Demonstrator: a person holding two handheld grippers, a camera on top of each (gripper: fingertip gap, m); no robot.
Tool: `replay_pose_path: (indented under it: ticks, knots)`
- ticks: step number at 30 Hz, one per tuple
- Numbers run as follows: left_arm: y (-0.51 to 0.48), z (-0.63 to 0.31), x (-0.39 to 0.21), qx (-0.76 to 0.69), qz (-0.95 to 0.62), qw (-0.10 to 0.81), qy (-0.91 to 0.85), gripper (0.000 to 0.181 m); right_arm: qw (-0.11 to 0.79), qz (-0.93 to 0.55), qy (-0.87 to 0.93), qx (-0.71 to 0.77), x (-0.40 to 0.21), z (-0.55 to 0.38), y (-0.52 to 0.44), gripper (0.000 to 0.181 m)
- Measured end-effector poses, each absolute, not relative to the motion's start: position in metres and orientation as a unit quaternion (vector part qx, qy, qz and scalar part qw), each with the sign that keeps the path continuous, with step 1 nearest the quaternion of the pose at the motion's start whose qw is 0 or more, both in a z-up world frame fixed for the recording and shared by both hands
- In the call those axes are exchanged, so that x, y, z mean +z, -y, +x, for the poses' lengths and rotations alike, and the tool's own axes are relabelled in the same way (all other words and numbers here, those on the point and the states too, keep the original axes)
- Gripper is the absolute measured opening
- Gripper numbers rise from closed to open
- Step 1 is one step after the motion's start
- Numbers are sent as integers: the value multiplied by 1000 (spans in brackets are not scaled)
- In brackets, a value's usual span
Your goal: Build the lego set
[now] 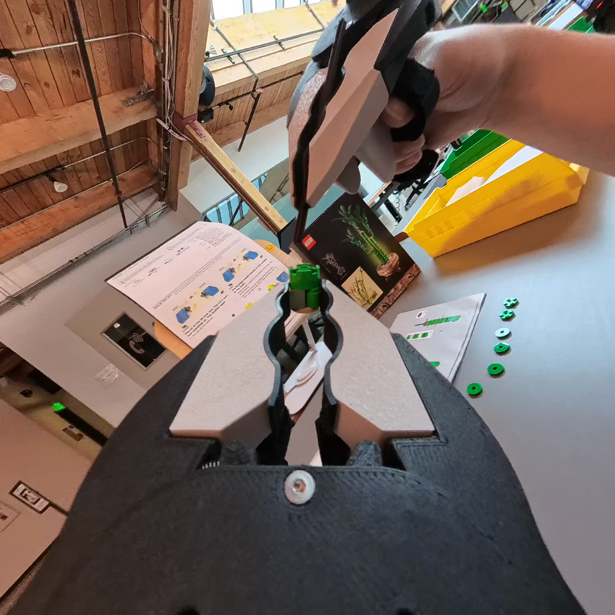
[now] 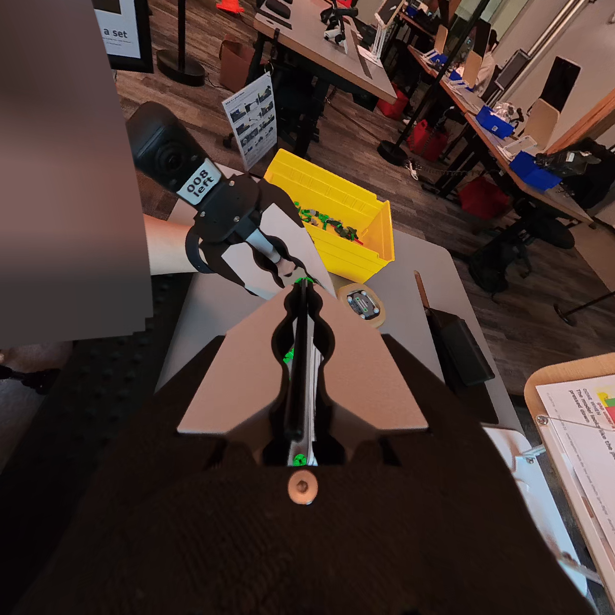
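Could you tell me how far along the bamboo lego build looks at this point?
Early on. Done: only a short green stack is assembled, clamped in the left gripper. In hand: the right gripper holds a thin black rod just above that stack, apparently to thread into it. Left: six round pieces lie loose on the table, and more parts fill the yellow bin.

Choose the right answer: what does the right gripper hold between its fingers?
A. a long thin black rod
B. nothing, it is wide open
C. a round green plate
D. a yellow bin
A: in the right wrist view the right gripper is closed on a thin black rod that runs along its fingers toward the green piece held by the left gripper.
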State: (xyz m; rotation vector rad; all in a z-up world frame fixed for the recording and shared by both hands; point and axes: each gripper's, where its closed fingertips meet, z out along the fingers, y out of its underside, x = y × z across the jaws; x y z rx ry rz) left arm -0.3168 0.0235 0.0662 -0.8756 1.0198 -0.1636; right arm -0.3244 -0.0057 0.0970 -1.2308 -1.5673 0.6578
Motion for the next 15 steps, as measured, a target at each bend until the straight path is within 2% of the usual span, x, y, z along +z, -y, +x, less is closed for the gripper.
replay_pose_path:
  ticks: [5, 9, 15]
  knots:
    - [-14, -314, 73, -156, -404, 773, -462, 14, 496, -480, 657, 302, 100, -323, 12, 3]
    - [-10, -318, 77, -163, -393, 780, -459, 14, 504, -491, 656, 274, 98, -321, 7, 2]
    - [8, -322, 91, -182, -341, 804, -453, 14, 546, -417, 685, 243, 112, -331, 37, 2]
